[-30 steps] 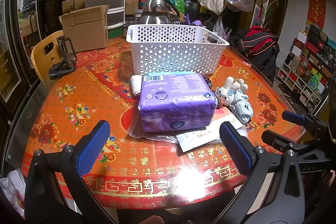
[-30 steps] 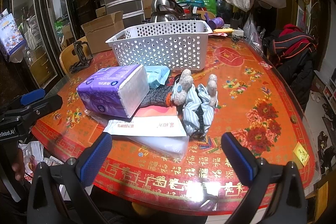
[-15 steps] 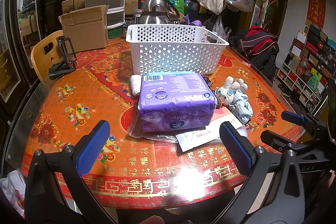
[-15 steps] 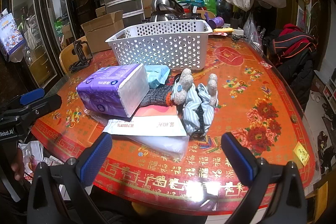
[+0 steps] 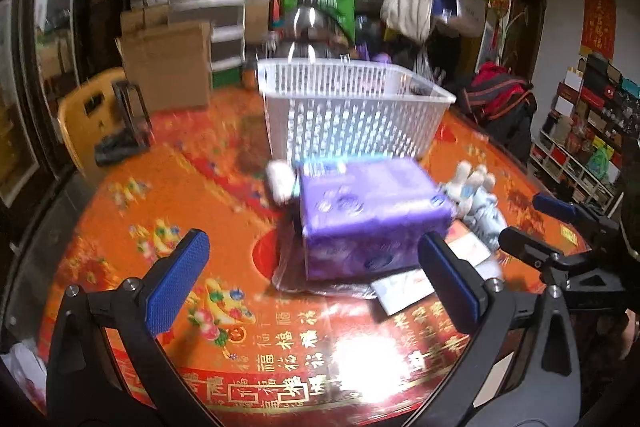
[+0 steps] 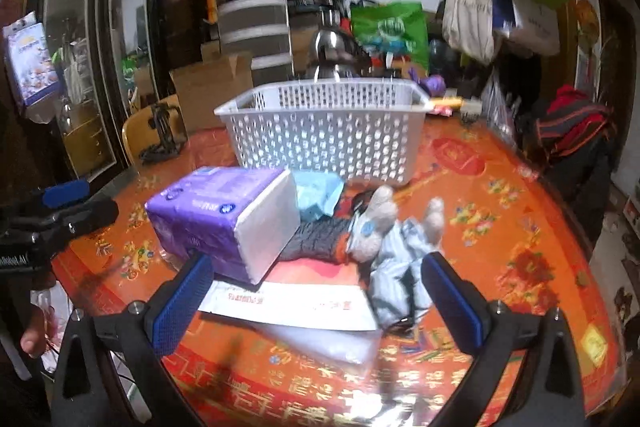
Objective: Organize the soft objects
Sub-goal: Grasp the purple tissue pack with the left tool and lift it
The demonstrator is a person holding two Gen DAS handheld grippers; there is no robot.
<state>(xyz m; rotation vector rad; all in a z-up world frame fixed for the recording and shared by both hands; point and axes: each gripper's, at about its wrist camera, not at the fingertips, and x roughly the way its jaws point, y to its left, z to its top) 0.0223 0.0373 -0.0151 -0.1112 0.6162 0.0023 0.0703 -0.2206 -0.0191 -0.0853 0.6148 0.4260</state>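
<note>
A purple tissue pack (image 5: 368,215) (image 6: 224,223) lies in the middle of the red round table (image 5: 168,195), in front of a white perforated basket (image 5: 348,111) (image 6: 324,131). Right of the pack lie a grey plush toy (image 6: 376,227), a striped light-blue cloth (image 6: 400,267) (image 5: 480,211), a dark knitted piece (image 6: 320,239) and a light-blue packet (image 6: 320,195). A white roll (image 5: 280,179) lies left of the pack. My left gripper (image 5: 316,279) is open and empty, near the pack's front. My right gripper (image 6: 320,301) is open and empty, over the flat white envelope (image 6: 288,303).
A clear plastic bag (image 6: 332,343) lies under the envelope. A kettle (image 5: 308,31) stands behind the basket. A cardboard box (image 5: 168,63) and a yellow chair (image 5: 88,115) with a black stand (image 5: 124,131) are at the left. Bags hang at the back right.
Both grippers have moved forward toward the pile of soft things, which now looks larger and blurred. Both stay open and empty.
</note>
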